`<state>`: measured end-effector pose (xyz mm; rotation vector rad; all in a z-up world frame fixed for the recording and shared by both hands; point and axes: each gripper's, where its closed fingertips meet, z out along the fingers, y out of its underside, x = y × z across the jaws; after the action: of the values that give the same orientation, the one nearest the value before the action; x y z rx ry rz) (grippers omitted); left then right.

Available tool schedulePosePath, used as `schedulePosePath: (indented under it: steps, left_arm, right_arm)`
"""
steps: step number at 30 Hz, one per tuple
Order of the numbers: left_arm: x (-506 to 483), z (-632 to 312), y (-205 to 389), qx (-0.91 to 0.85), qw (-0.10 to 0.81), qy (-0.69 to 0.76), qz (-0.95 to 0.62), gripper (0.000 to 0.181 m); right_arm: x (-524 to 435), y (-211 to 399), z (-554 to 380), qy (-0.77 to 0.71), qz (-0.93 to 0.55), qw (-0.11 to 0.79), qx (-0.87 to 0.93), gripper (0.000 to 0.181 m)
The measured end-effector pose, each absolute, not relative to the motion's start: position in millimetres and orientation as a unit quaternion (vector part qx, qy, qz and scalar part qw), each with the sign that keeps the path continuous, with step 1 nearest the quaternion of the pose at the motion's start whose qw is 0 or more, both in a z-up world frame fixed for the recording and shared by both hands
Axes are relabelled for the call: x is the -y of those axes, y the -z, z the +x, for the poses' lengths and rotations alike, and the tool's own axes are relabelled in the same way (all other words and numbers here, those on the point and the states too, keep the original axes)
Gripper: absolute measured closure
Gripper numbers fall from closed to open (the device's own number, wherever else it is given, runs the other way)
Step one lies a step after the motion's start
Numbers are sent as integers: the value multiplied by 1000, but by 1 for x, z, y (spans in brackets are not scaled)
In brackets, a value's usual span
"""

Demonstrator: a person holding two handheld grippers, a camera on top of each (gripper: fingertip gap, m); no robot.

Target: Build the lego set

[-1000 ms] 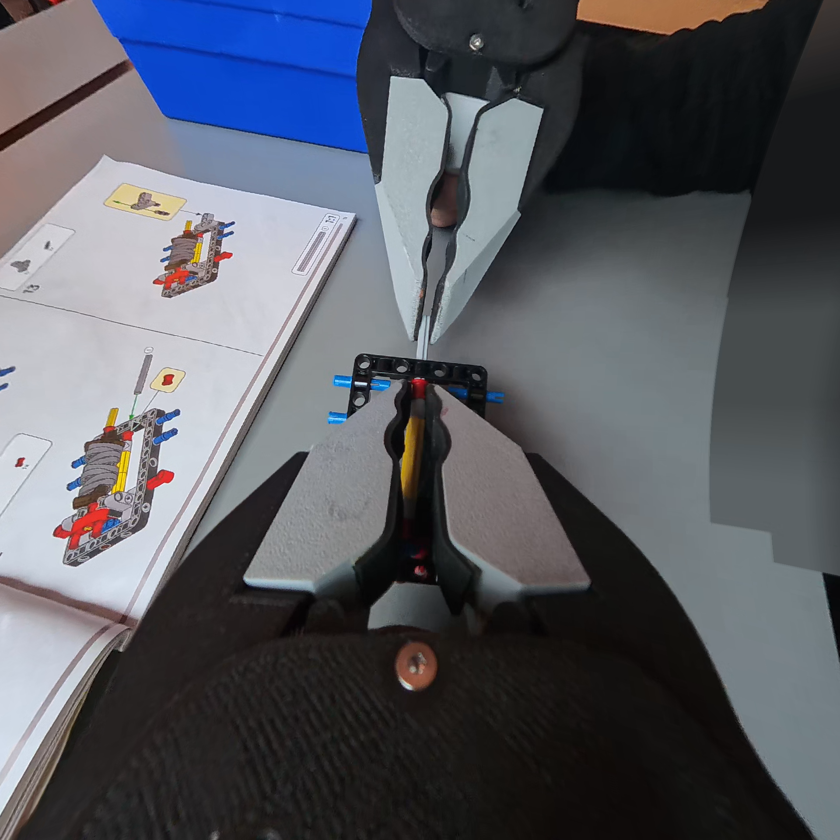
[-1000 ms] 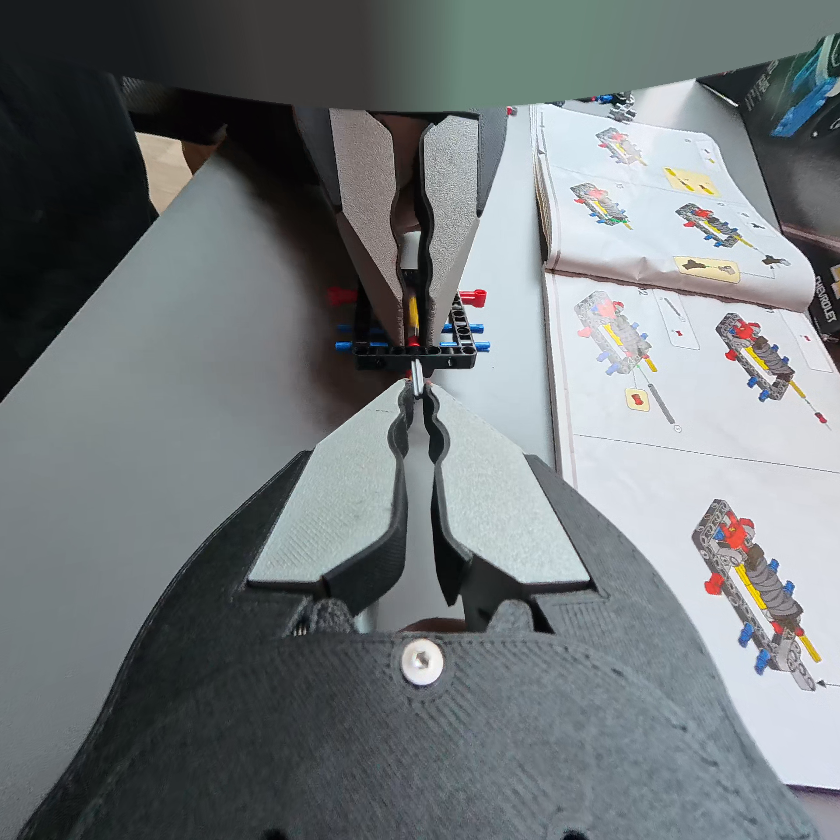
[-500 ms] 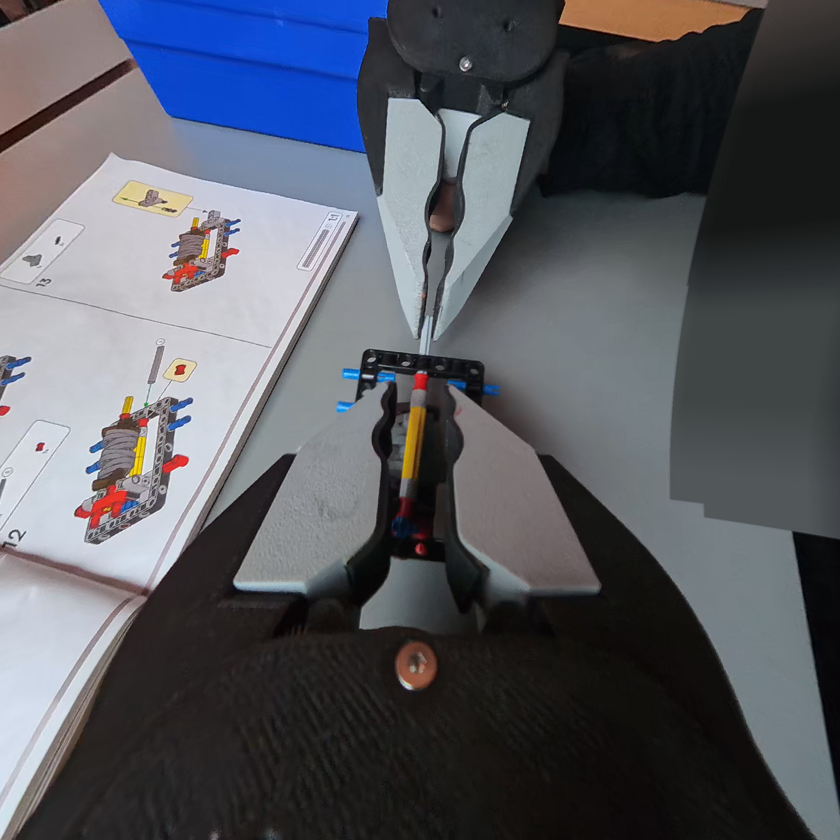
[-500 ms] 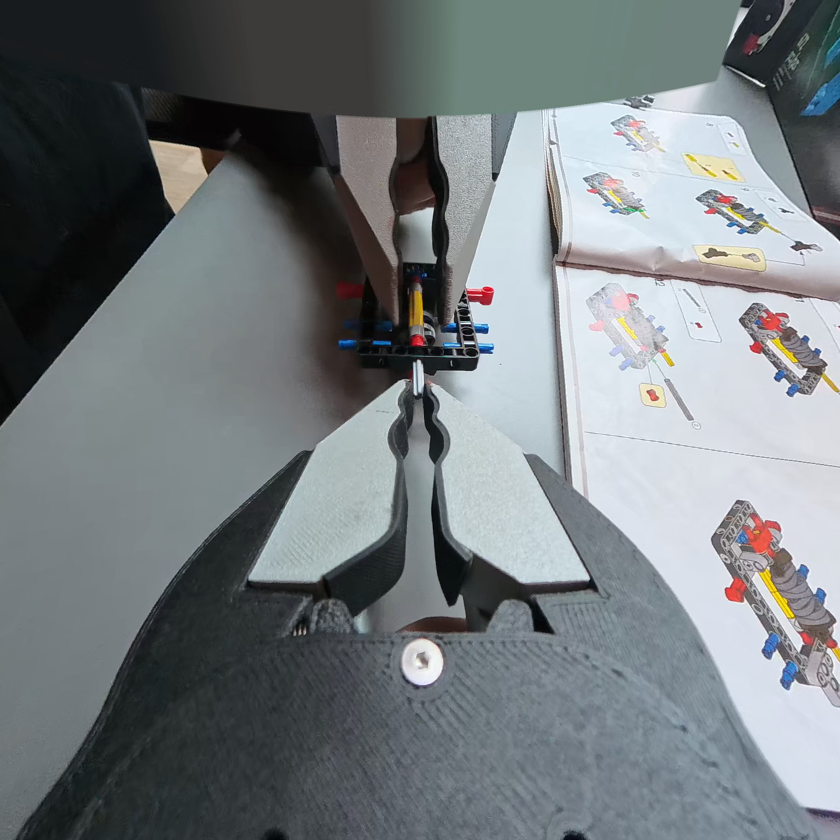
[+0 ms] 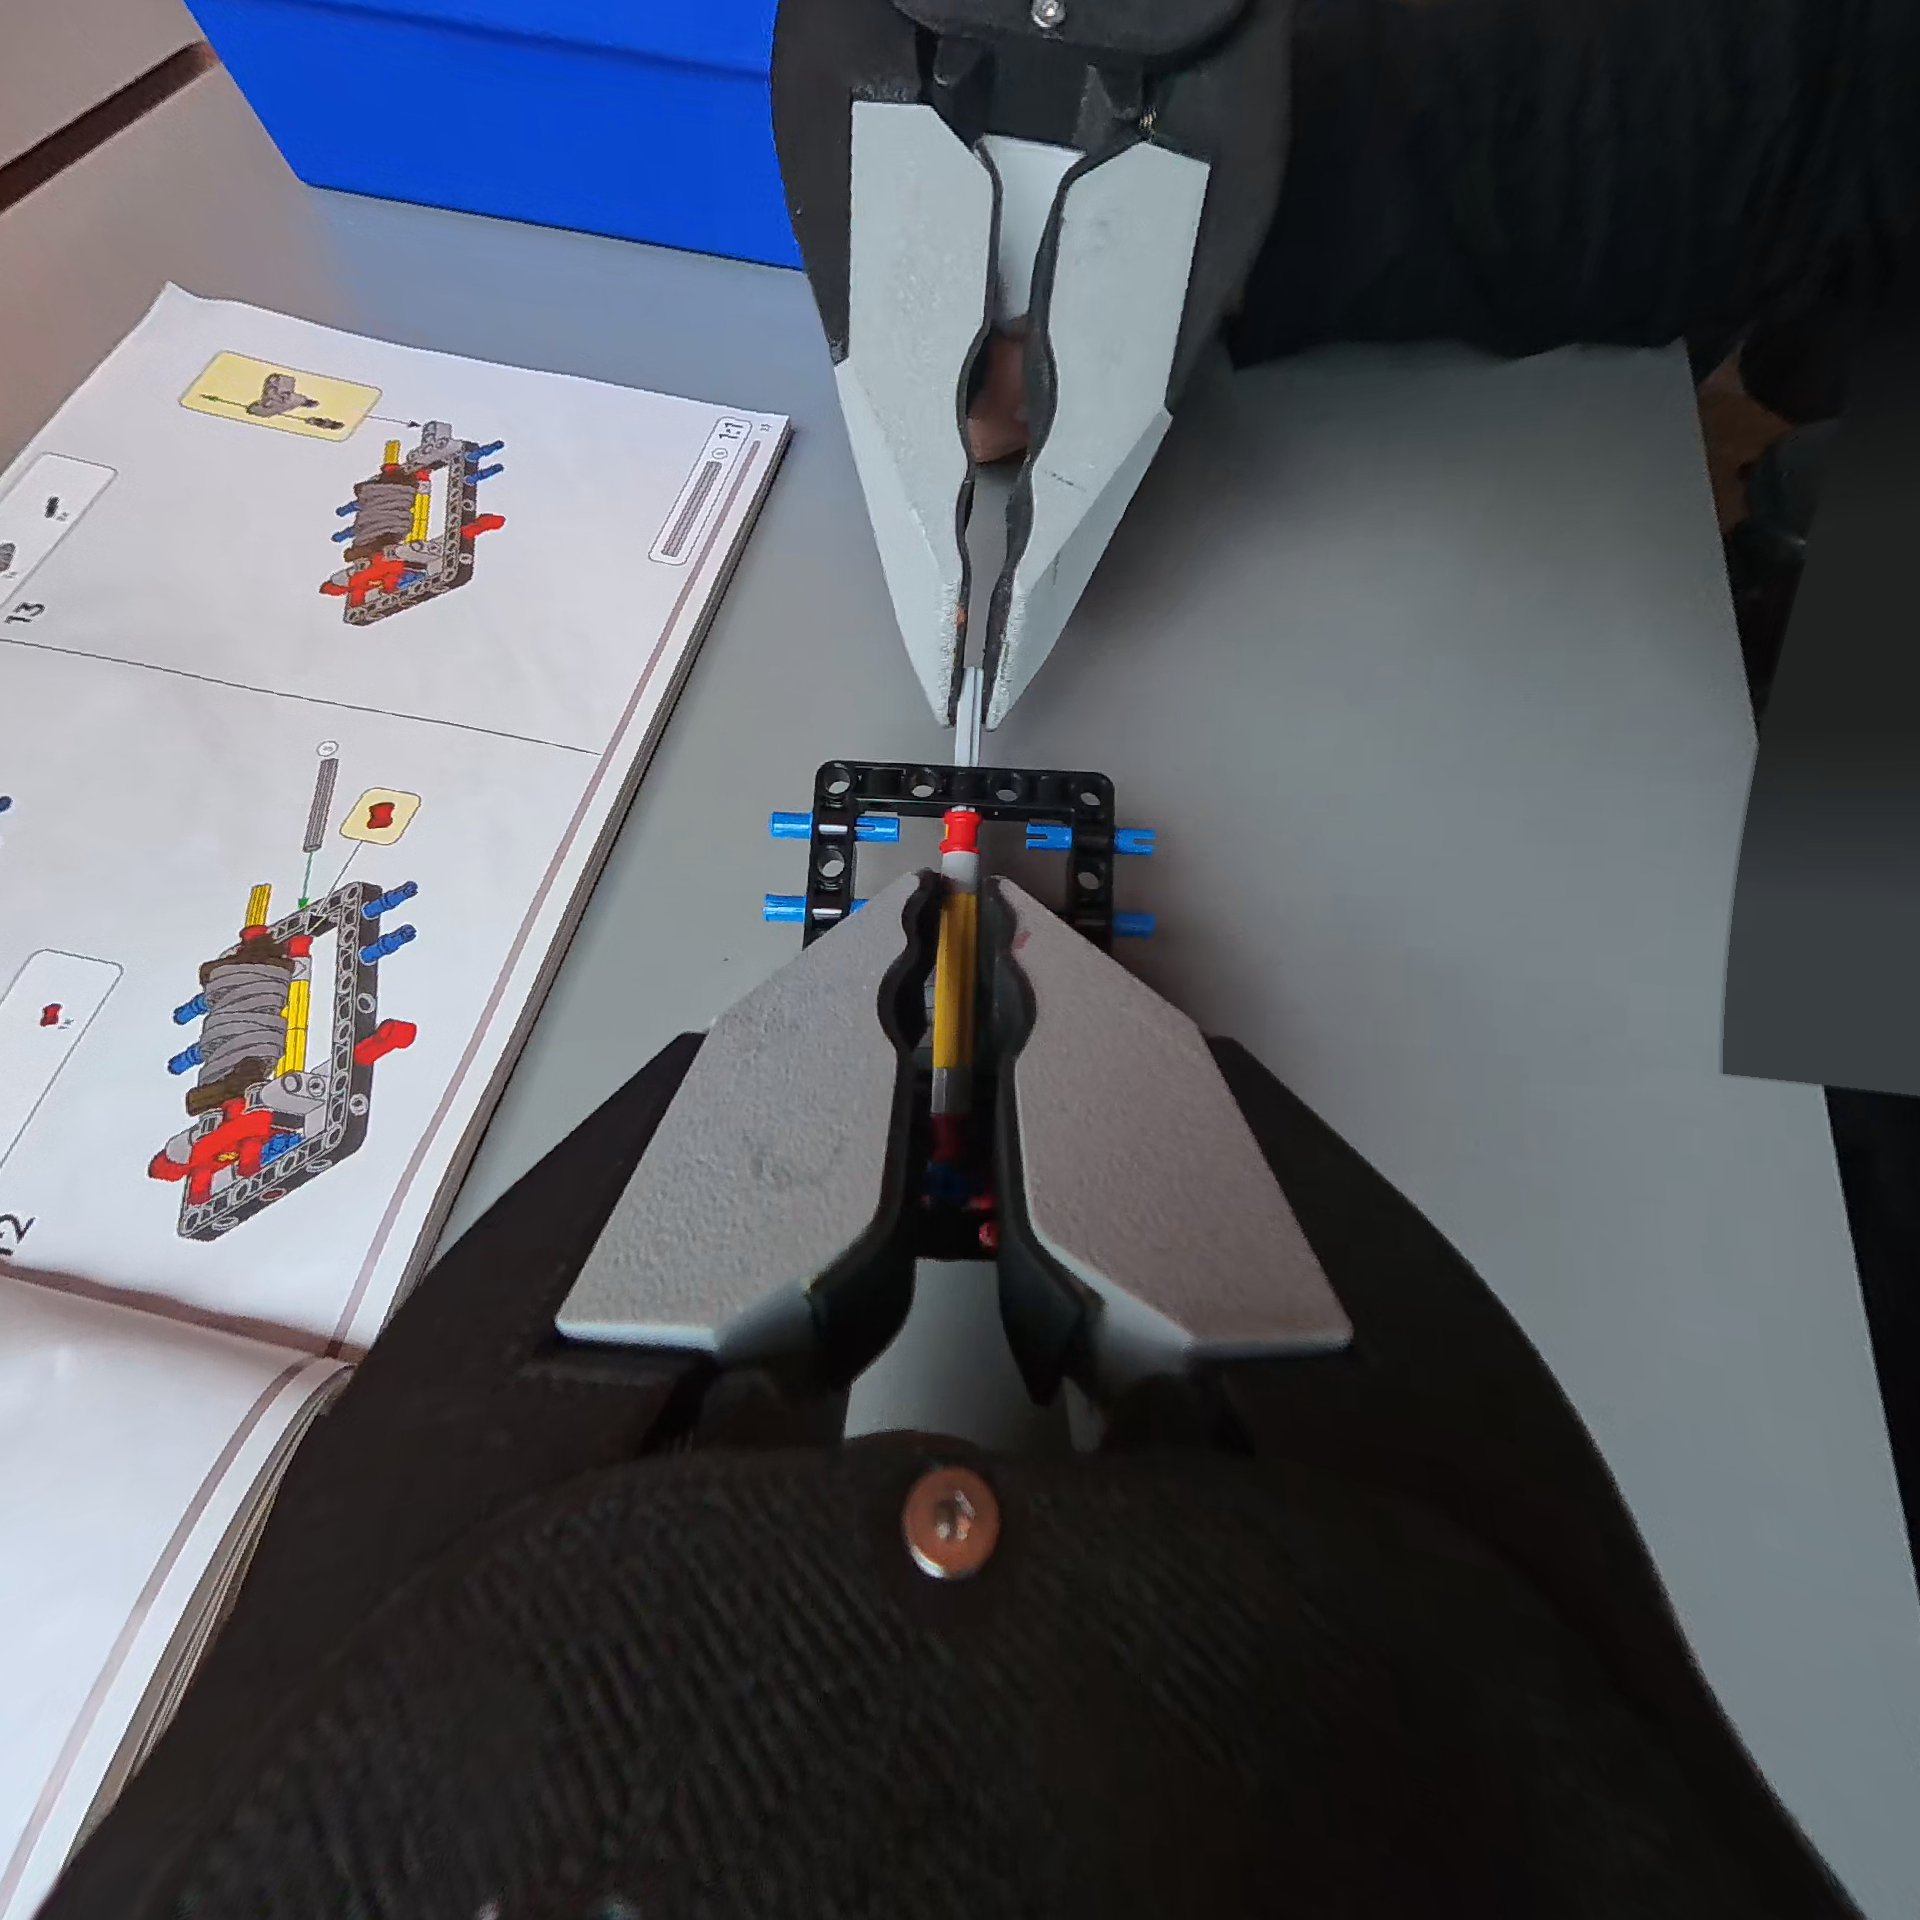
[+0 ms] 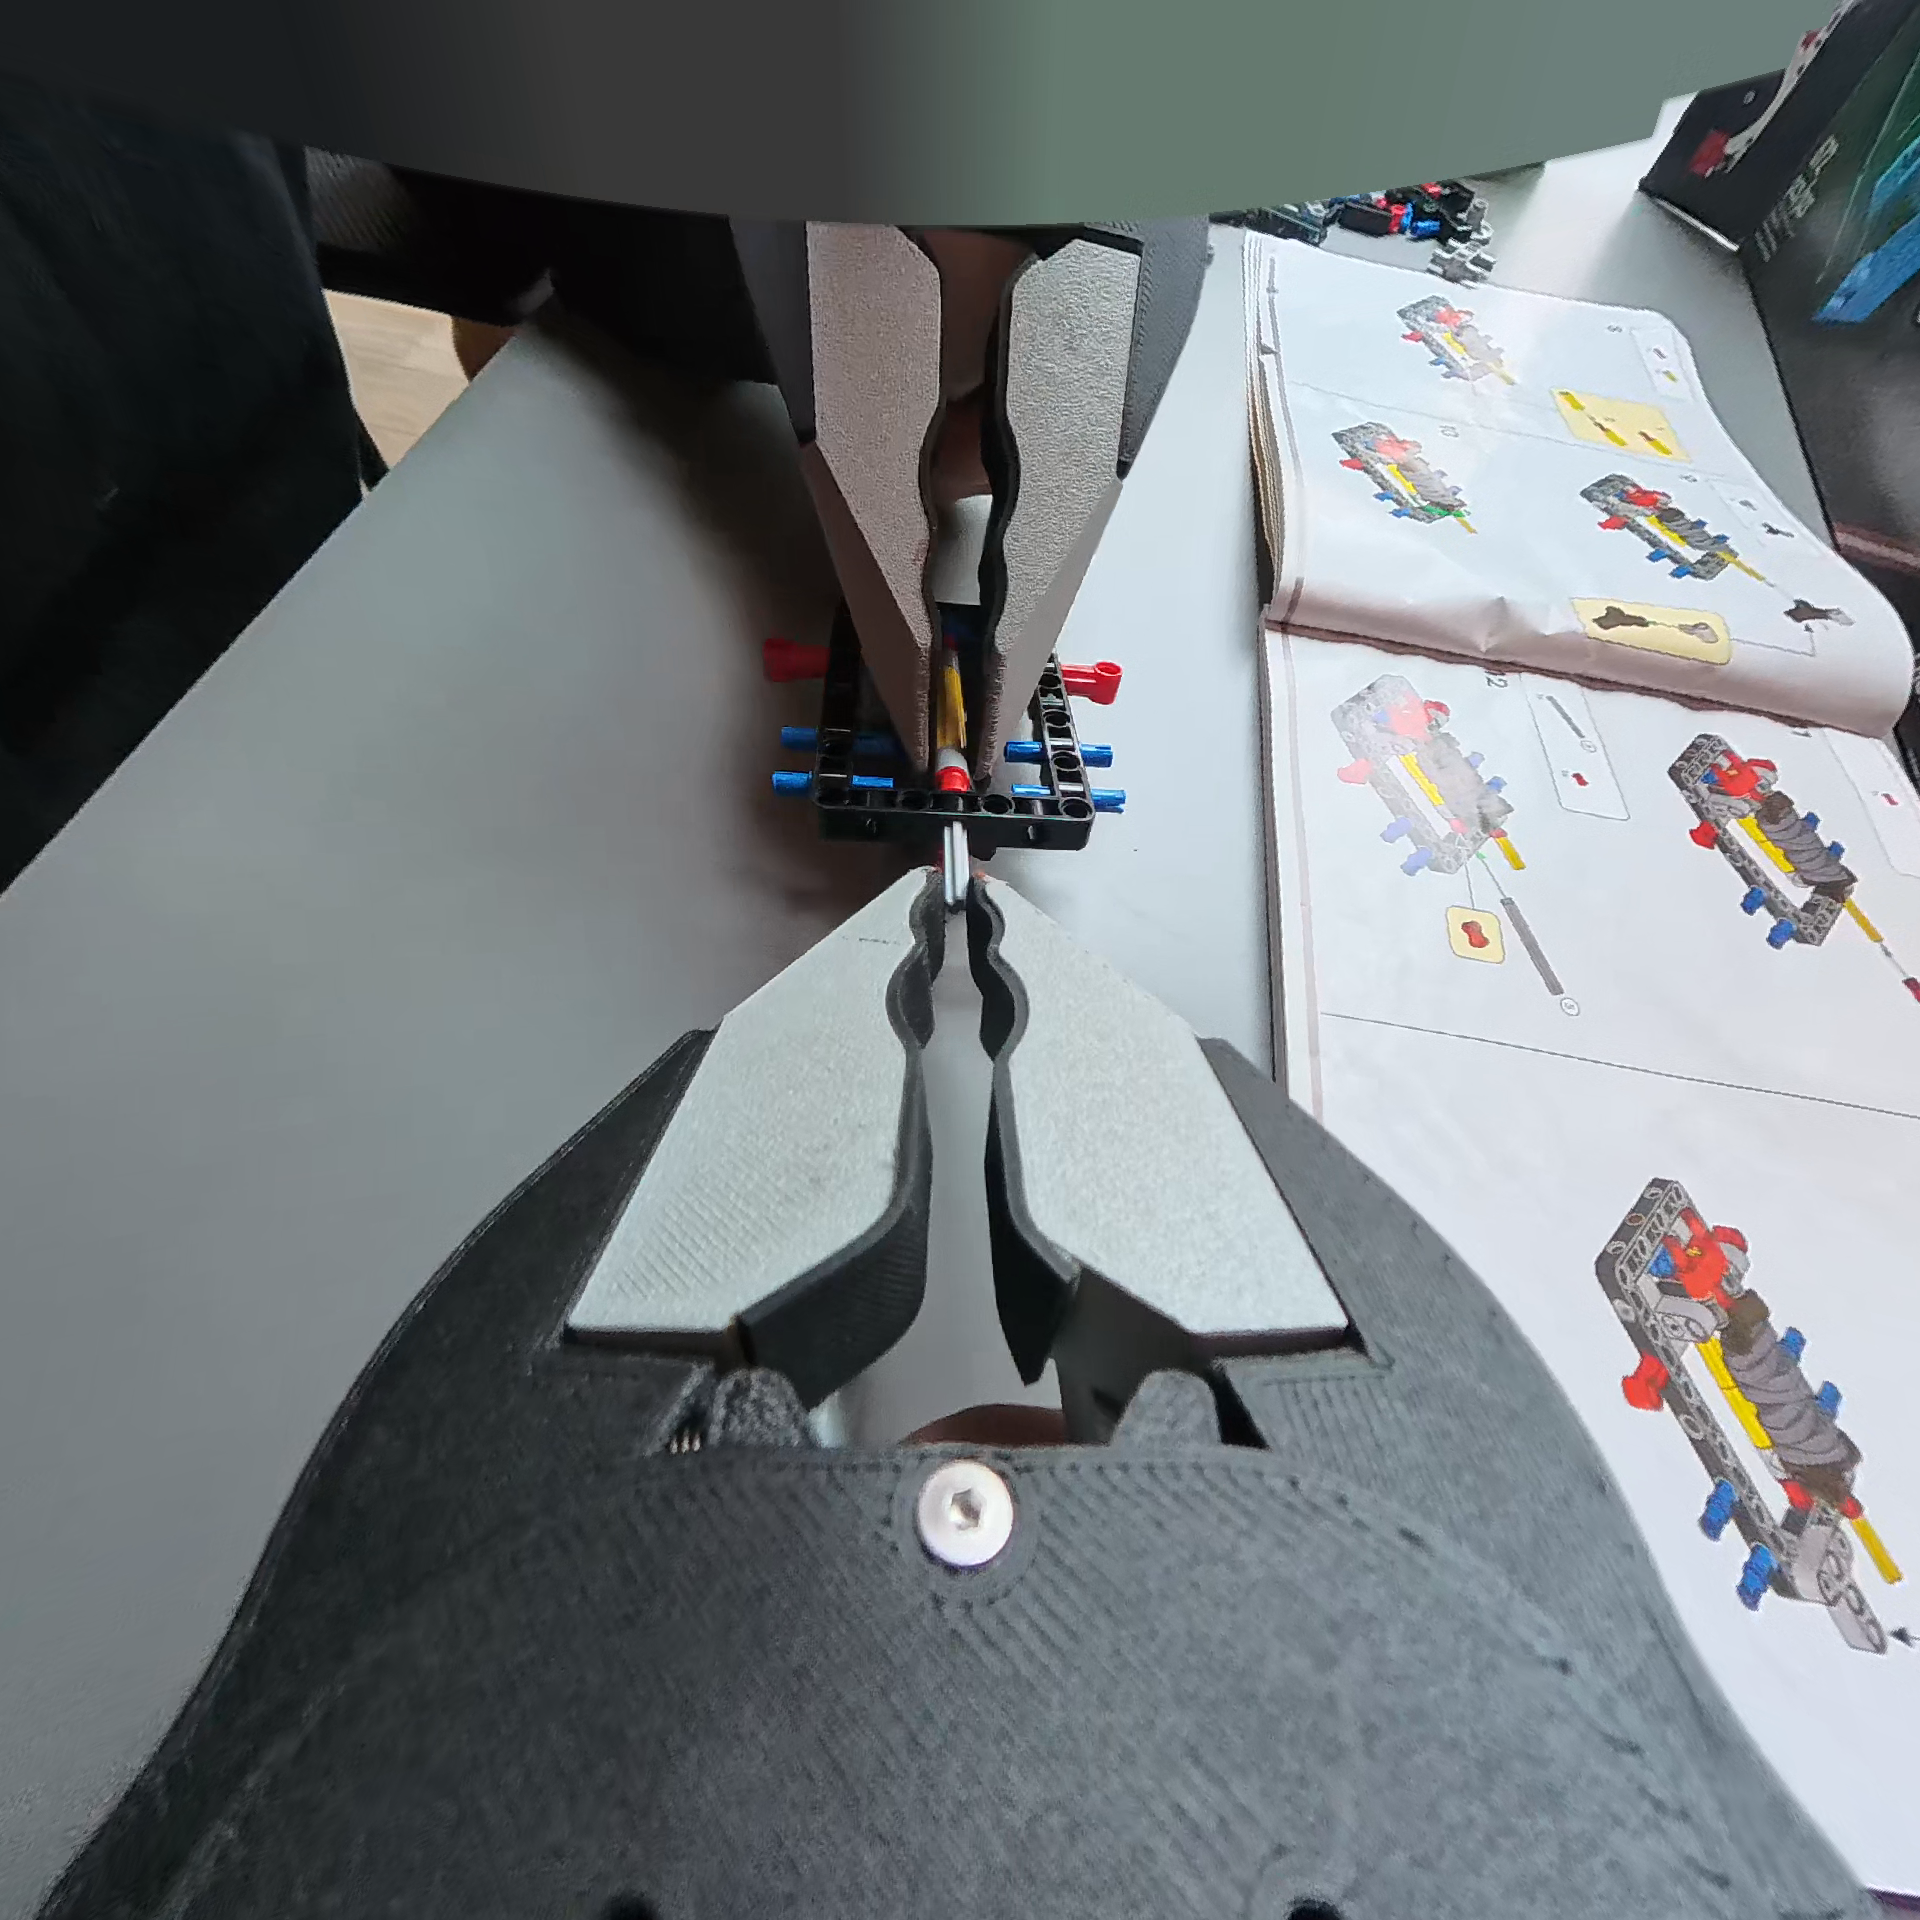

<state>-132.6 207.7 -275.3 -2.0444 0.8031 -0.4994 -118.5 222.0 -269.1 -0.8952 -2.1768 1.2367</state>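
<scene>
A black rectangular lego frame (image 5: 1089, 805) with blue pins, red pins and a yellow axle (image 5: 954, 987) inside lies on the grey table. My left gripper (image 5: 956, 883) is shut on the assembly, its fingers over the frame and pinching the yellow axle. My right gripper (image 6: 951, 888) faces it and is shut on a thin grey axle (image 6: 954, 847). That axle passes through the frame's end beam (image 6: 1039, 810) to a red bush (image 6: 951, 777). The right gripper (image 5: 971, 707) also shows in the left wrist view, and the left gripper (image 6: 948, 764) in the right wrist view.
An open instruction booklet (image 5: 312, 831) lies beside the assembly; it also shows in the right wrist view (image 6: 1558, 935). A blue bin (image 5: 499, 104) stands behind it. Loose lego pieces (image 6: 1371, 213) and a dark box (image 6: 1829, 187) sit at the far table end. Left and right tips are no more than a few centimetres apart.
The left jaws stood wider half a second ago and have narrowed again on the yellow axle. More of the frame's end, with the red bush, now shows beyond the left fingertips.
</scene>
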Motion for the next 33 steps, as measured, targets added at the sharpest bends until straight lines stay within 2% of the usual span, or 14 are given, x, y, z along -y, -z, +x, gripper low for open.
schedulePosePath:
  steps: [12,15,19,25,28,33]
  left_arm:
    - [-206,-135,274,-309,435,206,-820,177]
    - [-203,-135,271,-303,430,221,-821,172]
    - [-200,-140,264,-311,432,207,-821,177]
    - [-194,-149,280,-324,387,180,-844,166]
    - [-192,-147,281,-336,389,178,-839,177]
    - [-193,-148,281,-334,394,183,-836,177]
  right_arm:
    - [-220,270,-122,-450,-306,236,805,181]
    - [-220,271,-122,-448,-307,234,806,181]
    - [-219,271,-121,-452,-308,229,805,181]
    - [-219,271,-122,-452,-311,226,805,180]
    - [-220,272,-122,-451,-313,225,805,180]
    - [-218,272,-121,-450,-310,224,807,181]
